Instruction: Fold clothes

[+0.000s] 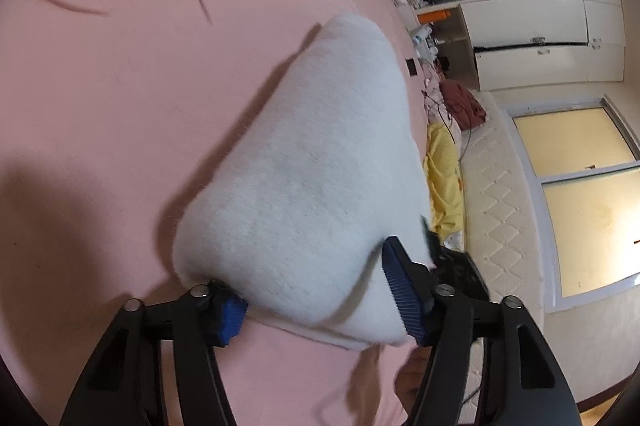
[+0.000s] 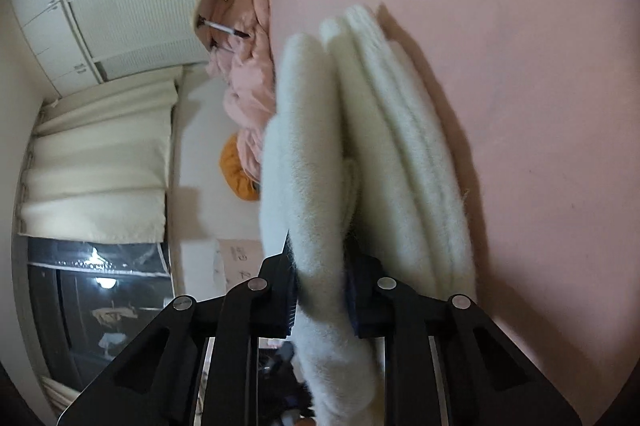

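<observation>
On pink bed [image 1: 120, 86]: white sweater [image 1: 304, 162] being folded, mostly stacked.
Right gripper [image 2: 320, 290] is pinching top flap; left gripper [image 1: 320, 298] is straddling sweater, jaws parted.

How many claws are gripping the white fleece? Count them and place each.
1. The right claw is clamped on a fold of the white fleece. The left claw only straddles the fleece's near edge on the pink bed, pads apart.

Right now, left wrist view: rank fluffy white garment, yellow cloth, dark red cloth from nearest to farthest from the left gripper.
1. Fluffy white garment: between the left gripper fingers, on the pink bedsheet.
2. Yellow cloth: off the bed's right edge, beyond the garment.
3. Dark red cloth: farther along the same side, past the yellow one.
</observation>
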The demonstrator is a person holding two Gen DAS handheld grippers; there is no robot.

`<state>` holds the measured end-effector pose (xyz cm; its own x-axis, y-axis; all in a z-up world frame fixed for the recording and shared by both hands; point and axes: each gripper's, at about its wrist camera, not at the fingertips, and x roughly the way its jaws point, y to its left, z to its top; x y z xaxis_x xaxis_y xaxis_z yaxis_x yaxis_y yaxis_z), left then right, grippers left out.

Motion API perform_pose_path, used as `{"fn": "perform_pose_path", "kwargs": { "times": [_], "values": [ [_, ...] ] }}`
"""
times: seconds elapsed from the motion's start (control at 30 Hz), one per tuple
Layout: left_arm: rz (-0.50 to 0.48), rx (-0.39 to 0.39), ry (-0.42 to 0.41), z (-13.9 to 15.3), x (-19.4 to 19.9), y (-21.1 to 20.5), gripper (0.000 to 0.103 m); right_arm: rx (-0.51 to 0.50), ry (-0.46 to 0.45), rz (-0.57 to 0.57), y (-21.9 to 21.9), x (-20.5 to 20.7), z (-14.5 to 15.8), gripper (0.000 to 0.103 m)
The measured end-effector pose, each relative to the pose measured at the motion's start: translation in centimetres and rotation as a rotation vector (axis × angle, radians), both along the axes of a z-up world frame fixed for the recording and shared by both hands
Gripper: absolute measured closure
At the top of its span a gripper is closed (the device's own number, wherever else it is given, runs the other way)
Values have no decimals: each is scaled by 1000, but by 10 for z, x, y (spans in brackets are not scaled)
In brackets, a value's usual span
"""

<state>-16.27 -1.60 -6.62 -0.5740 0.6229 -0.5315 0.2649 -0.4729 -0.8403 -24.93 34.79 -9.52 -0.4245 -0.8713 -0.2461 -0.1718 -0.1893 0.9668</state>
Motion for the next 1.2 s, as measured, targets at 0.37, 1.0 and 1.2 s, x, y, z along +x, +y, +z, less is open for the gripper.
{"fn": "perform_pose_path", "kwargs": {
  "times": [0.37, 1.0, 1.2],
  "values": [
    [-28, 24, -29, 4, -1, -2, 48, 128, 15, -229, 61, 16, 22, 84],
    [-117, -46, 97, 30, 3, 16, 18, 85, 92, -135, 32, 34, 32, 26],
    [-231, -91, 216, 82, 17, 20, 18, -333, 168, -126, 62, 34, 37, 24]
  ]
}}
